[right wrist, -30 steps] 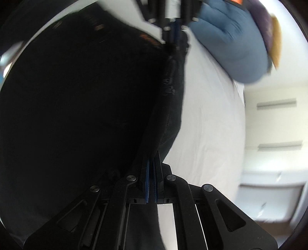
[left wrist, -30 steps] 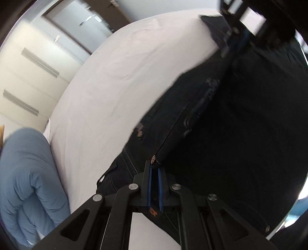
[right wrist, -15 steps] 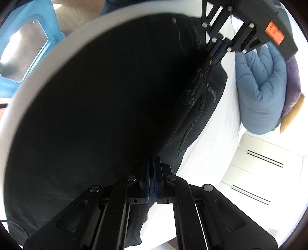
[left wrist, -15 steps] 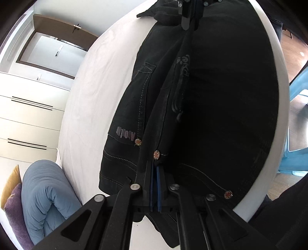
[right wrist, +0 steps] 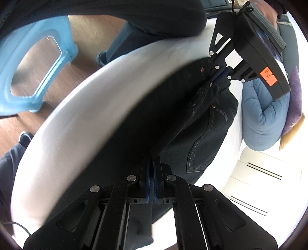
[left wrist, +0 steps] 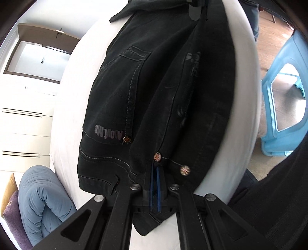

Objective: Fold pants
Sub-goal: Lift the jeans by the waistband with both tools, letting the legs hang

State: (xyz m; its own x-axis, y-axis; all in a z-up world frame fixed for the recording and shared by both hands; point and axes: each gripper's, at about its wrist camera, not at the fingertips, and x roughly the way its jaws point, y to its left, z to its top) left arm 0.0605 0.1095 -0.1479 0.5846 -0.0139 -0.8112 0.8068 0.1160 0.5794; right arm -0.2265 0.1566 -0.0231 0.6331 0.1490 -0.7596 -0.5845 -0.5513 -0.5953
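The black jeans [left wrist: 163, 96] hang stretched between my two grippers above the white bed [left wrist: 77, 96]. My left gripper [left wrist: 155, 169] is shut on the waistband end, by a copper rivet. My right gripper [right wrist: 152, 165] is shut on the far end of the same fold of the jeans [right wrist: 192, 125]. Each gripper shows in the other's view: the right one at the top of the left wrist view [left wrist: 196, 11], the left one [right wrist: 221, 75] at the upper right of the right wrist view. A back pocket with grey lettering faces the left wrist camera.
A blue duvet roll [left wrist: 42, 202] and purple pillow [left wrist: 13, 217] lie at the bed's head. White drawers [left wrist: 23, 123] stand beyond. A light-blue plastic stool [left wrist: 284, 92] stands on the wood floor beside the bed's edge [right wrist: 77, 125]. The person's legs [right wrist: 154, 25] are close by.
Both grippers have lifted and swung with the jeans toward the bed's near edge; the jeans now hang folded lengthwise, and the floor and stool have come into view.
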